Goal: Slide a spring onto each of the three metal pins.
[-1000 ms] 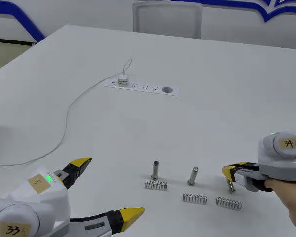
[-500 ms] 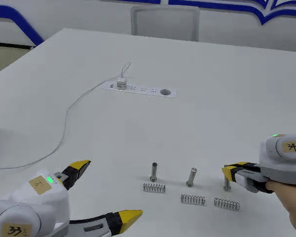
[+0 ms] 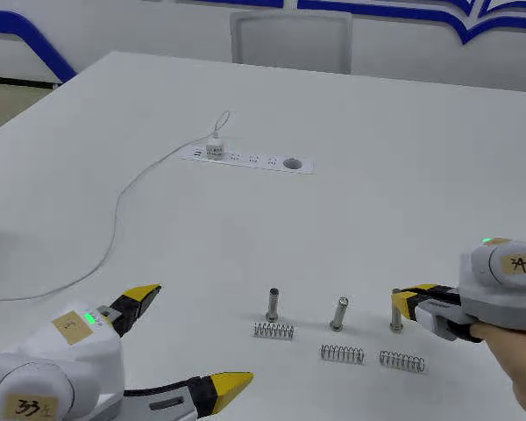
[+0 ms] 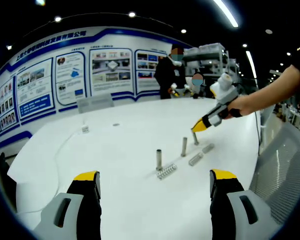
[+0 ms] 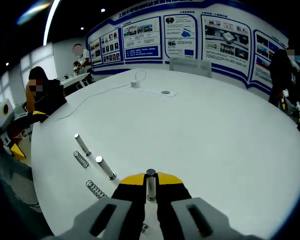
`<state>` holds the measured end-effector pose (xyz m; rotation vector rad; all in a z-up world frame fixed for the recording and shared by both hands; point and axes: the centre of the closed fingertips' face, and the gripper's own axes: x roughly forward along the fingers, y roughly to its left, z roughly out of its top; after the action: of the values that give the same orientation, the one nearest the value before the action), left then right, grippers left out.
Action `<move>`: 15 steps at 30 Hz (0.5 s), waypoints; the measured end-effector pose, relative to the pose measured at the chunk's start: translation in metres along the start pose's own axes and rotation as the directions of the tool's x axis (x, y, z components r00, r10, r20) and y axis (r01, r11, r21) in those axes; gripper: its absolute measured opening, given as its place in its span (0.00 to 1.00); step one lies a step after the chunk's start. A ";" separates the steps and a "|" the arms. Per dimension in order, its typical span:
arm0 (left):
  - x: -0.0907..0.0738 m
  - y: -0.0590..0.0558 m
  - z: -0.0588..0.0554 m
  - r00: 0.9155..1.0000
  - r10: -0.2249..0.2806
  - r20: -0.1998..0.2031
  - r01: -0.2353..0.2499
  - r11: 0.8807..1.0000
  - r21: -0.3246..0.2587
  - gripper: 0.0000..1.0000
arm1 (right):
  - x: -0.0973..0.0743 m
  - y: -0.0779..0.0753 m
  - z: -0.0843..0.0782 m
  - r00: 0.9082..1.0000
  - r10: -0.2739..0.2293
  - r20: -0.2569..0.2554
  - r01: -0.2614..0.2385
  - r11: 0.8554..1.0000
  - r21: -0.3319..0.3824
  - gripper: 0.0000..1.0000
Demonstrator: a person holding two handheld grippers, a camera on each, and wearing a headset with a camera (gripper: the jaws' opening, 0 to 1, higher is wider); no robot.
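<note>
Three metal pins line up near the table's front: left pin [image 3: 273, 304], middle pin [image 3: 339, 312], right pin [image 3: 396, 311]. A spring lies before each: left spring [image 3: 273, 331], middle spring [image 3: 343, 353], right spring [image 3: 402, 360]. My right gripper [image 3: 405, 303] is shut on the right pin [image 5: 150, 182], which stands upright between its yellow tips [image 5: 149, 180]. My left gripper [image 3: 187, 338] hangs wide open at the lower left with nothing between its fingers [image 4: 155, 177]. From there the left pin [image 4: 159, 159] and left spring [image 4: 166, 171] lie straight ahead.
A white power strip [image 3: 245, 159] with a plugged cable [image 3: 123, 206] lies mid-table. A grey chair [image 3: 289, 35] stands at the far edge. People stand beyond the table [image 4: 171, 70]. The table edge runs close past the springs [image 4: 250, 150].
The right pin now sits higher and slightly left, between the right gripper's tips. The left gripper has stayed put.
</note>
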<state>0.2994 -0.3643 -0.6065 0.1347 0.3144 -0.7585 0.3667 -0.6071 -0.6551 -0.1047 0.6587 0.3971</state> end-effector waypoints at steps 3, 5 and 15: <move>0.000 0.000 0.000 1.000 -0.001 -0.001 0.001 1.000 0.000 0.92 | -0.002 0.001 -0.001 1.000 0.001 0.008 -0.001 1.000 0.005 0.08; 0.000 0.000 0.000 1.000 -0.002 -0.001 0.002 1.000 0.001 0.92 | -0.004 0.002 -0.001 1.000 -0.001 0.012 0.000 1.000 0.014 0.08; 0.000 -0.002 -0.001 1.000 -0.010 -0.006 0.010 1.000 0.008 0.92 | -0.013 0.001 -0.006 1.000 -0.012 0.029 0.011 0.999 0.030 0.08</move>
<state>0.2978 -0.3657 -0.6078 0.1428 0.3179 -0.7698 0.3532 -0.6119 -0.6519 -0.0739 0.6346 0.3770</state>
